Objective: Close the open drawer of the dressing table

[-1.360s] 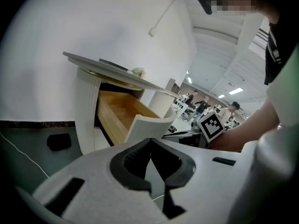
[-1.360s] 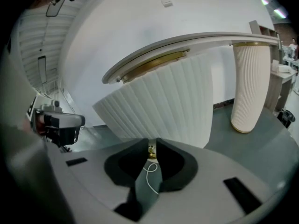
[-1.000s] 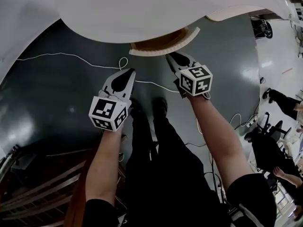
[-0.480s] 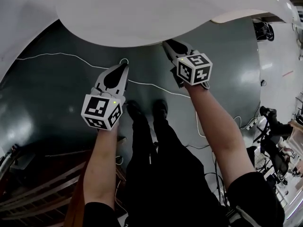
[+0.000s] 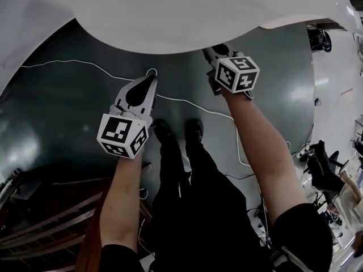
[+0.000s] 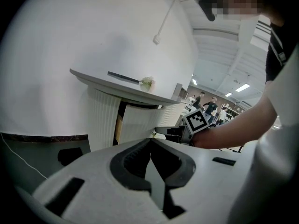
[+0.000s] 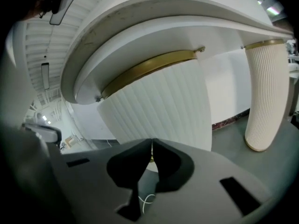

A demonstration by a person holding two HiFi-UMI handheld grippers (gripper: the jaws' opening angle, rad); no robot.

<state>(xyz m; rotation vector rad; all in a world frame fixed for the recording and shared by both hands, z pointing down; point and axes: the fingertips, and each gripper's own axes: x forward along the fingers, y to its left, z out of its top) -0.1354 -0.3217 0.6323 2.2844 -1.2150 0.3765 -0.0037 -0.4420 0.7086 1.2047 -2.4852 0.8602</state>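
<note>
Fingers on the right gripper (image 7: pixel 151 146) are pressed together, tips up against the white ribbed drawer front with the gold band along its top (image 7: pixel 159 106). A glint of gold shows in the slit between them; cannot tell whether it is a knob.

Drawer sits tucked beneath the curved top of the white dressing table (image 5: pixel 170 16). From the head view none of it sticks out past the table edge, so I judge it home or nearly so.

Left gripper (image 6: pixel 150 140) hangs over the dark glossy floor (image 5: pixel 68 112), fingers closed on nothing, well apart from the drawer. Its own view shows a dark gap beside the ribbed front; cannot tell if that is a seam or travel yet to go.

To finish well:
- Push straight along the slide, at mid-front, with low force, until the front meets the frame all round.
- Avoid an off-centre shove on the curved face, which may skew it.
- Then back off cleanly.
</note>
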